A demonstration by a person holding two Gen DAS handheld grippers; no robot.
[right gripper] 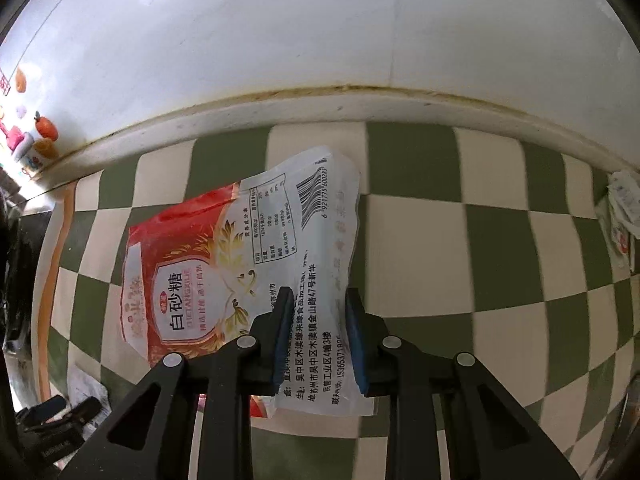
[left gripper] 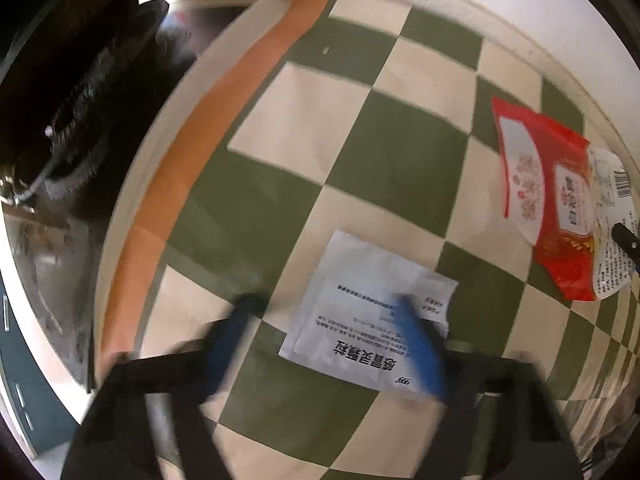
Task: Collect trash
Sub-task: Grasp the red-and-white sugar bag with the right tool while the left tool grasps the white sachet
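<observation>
While the green-and-cream checkered cloth point(left gripper: 384, 160) covers most of the bench in both views, a white tiled wall point(right gripper: 320, 40) rises behind it in the right wrist view, meeting the bench along a pale, stained ledge. An orange border strip point(left gripper: 192, 184) runs down the cloth's left edge in the left wrist view, with dark, blurred shapes beyond it that cannot be made out.

Largest of the trash is the red-and-white sugar bag point(right gripper: 248, 264), lying on the cloth with its printed white end reaching between the jaws of the right gripper point(right gripper: 318, 300). Those jaws stand partly open, one blue pad on each side of the bag's white end; the left pad sits on or just beside the film, but a firm pinch cannot be confirmed. From the left wrist view the same bag point(left gripper: 560, 208) lies far to the right.

Next in size is the flat white sachet point(left gripper: 372, 312) with black print, lying on the cloth. The left gripper point(left gripper: 328, 308) is blurred, its jaws spread wide: the right blue finger point(left gripper: 420, 344) overlaps the sachet, the left one is over bare cloth.

Smaller crumpled white wrappers point(right gripper: 622, 208) lie at the far right near the ledge, and small colourful items point(right gripper: 40, 136) sit at the wall's left.
</observation>
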